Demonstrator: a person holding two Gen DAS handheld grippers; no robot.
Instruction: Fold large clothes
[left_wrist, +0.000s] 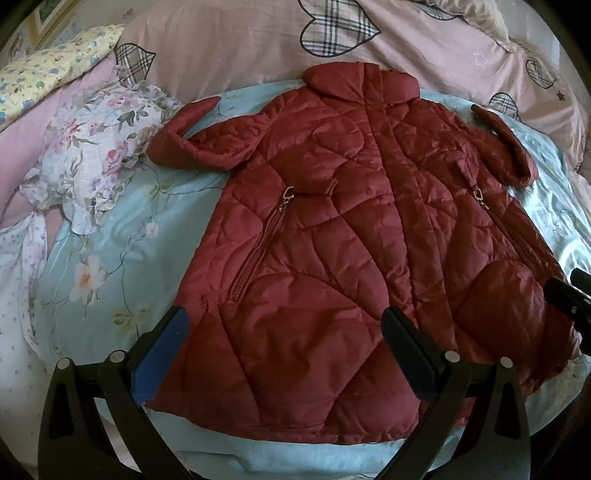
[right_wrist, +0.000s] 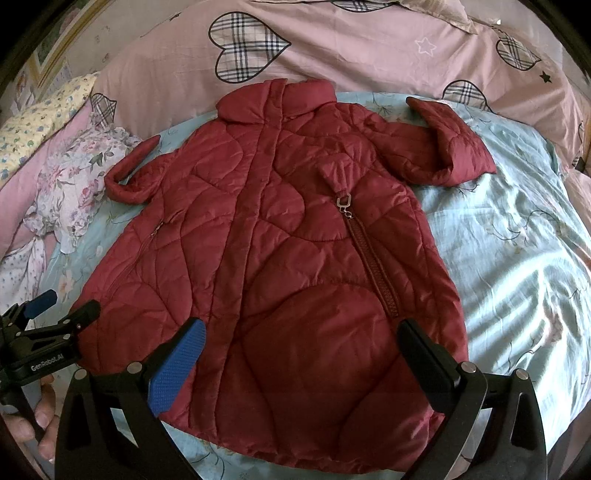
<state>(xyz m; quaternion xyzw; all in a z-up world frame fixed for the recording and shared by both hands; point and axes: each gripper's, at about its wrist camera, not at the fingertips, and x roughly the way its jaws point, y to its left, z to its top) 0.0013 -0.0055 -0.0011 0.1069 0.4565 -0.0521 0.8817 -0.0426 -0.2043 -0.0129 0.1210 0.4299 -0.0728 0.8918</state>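
1. Most of both views is being filled by a bed (left_wrist: 110, 258), which is being covered by a pale blue floral sheet (right_wrist: 517, 240).
2. Along the far side of the bed, a pink duvet (left_wrist: 240, 48) printed with plaid hearts is being seen, bunched up behind the sheet.
3. In the middle of the sheet a dark red quilted coat (left_wrist: 332, 240) is being displayed front up and spread flat, its collar (right_wrist: 273, 99) being pointed toward the duvet and its hem toward the cameras.
4. Both sleeves are being kept bent, with each cuff turned up toward the collar end.
5. To the left of the coat, a floral garment (left_wrist: 96, 155) is being left crumpled, touching the sheet.
6. At the far left, a yellow flowered pillow (left_wrist: 48, 74) is being shown.
7. The left tongs (left_wrist: 286, 354) are being held wide above the coat's hem, with nothing being gripped.
8. The right tongs (right_wrist: 301, 360) are likewise being held wide above the hem, with nothing being gripped.
9. Two metal zipper pulls (right_wrist: 345, 205) are being seen on the slanted pocket zips.
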